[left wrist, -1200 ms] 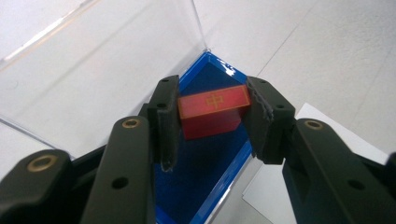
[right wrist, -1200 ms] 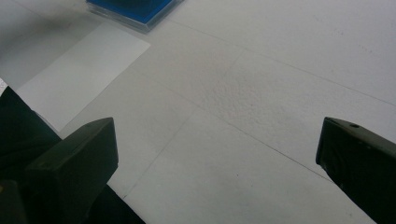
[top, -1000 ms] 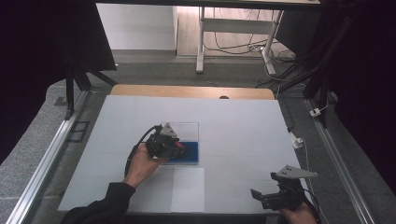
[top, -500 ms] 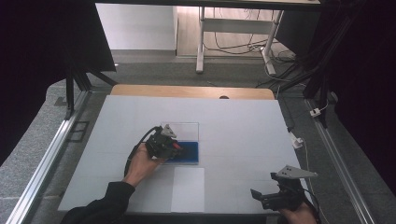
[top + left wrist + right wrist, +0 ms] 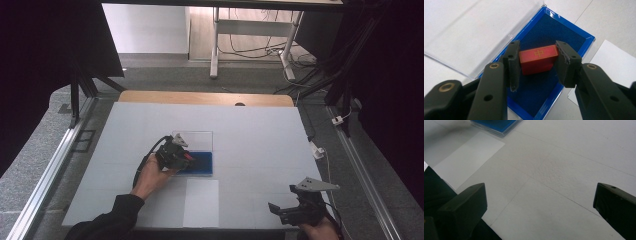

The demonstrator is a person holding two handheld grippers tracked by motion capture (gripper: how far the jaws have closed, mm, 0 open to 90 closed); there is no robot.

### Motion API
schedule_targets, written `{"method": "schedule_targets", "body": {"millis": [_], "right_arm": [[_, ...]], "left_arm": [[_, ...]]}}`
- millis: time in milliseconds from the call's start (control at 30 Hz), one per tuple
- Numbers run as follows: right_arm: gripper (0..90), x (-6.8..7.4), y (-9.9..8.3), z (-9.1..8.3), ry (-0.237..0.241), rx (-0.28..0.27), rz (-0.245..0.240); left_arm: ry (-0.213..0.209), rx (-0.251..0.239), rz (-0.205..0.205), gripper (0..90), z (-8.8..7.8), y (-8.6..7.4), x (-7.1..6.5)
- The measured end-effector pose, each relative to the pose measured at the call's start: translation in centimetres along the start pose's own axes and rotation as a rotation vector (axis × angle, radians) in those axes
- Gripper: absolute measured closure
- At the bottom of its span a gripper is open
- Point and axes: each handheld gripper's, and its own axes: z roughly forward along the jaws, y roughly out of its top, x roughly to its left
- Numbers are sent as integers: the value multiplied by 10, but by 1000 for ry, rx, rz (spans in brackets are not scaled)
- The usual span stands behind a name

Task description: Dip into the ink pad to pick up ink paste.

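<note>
A red block point(image 5: 537, 60) with a gold character on its top face sits between the jaws of my left gripper point(image 5: 537, 51), which is shut on its two ends. It is over the dark blue lining of a shallow blue-rimmed case point(image 5: 564, 30); whether it touches the lining I cannot tell. In the high view the left gripper point(image 5: 176, 155) is at the left end of the blue case point(image 5: 204, 164), mid-table. My right gripper point(image 5: 286, 212) stands open at the near right edge of the table, with nothing between its jaws point(image 5: 540, 202).
The case's clear lid point(image 5: 195, 140) lies open flat on the far side of the case. A white paper sheet point(image 5: 201, 202) lies just in front of the case. The white table top point(image 5: 260, 135) ends at metal rails on both sides.
</note>
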Motion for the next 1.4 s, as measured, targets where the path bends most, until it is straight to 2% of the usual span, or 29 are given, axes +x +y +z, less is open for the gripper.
{"method": "schedule_targets", "body": {"millis": [100,300,367,433,533,733,833,967,1033,1300,1400], "right_arm": [[0,0,0,0,-1,2,0],[0,1,0,1,-3,7,-2],[0,1,0,1,-4,10,-4],[0,1,1,1,-4,11,-5],[0,1,0,1,-4,10,-5],[0,1,0,1,-4,8,-2],[0,1,0,1,-4,8,-2],[0,0,0,1,-2,11,-4],[0,0,0,1,-2,11,-4],[0,0,0,1,-2,7,0],[0,0,0,1,-2,8,-1]], "left_arm": [[19,-4,16,582,1,-1,-3],[94,-12,54,583,2,-2,-16],[106,-11,62,583,2,-2,-19],[95,-18,45,583,2,-3,-16],[56,-39,9,584,2,-7,-9],[8,-55,-28,583,1,-10,-2],[17,-53,-26,584,1,-9,-3],[60,-46,6,583,2,-8,-10],[70,-49,9,583,2,-8,-12],[59,-33,16,580,0,-6,-10],[45,-33,4,580,-1,-5,-7]]}}
